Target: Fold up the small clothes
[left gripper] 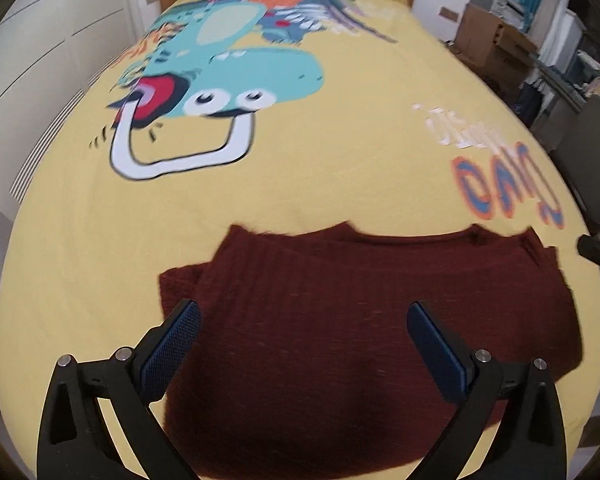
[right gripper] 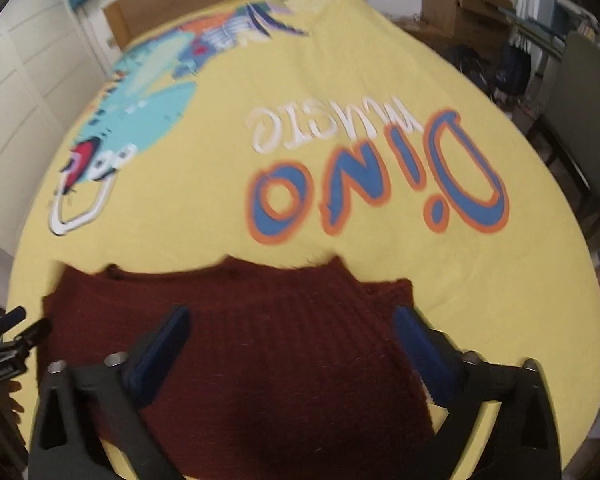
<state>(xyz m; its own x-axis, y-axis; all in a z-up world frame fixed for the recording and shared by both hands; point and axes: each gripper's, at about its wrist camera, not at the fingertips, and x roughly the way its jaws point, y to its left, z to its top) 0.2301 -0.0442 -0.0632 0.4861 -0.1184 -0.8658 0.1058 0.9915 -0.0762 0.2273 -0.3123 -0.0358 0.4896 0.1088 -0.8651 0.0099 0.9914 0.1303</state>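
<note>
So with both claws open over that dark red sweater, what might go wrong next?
The maroon sweater is thick knit with layers already folded over, so the open left gripper or right gripper might pinch only the top layer and undo the fold. They might also snag the yellow bedspread underneath. Both views are blurred, so aim could be off.

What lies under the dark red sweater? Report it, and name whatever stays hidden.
The dark red sweater lies flat on the yellow dinosaur-print bedspread, which shows all around it. Whatever sits beneath its folded layers is covered. Left gripper and right gripper hover open above it.
</note>
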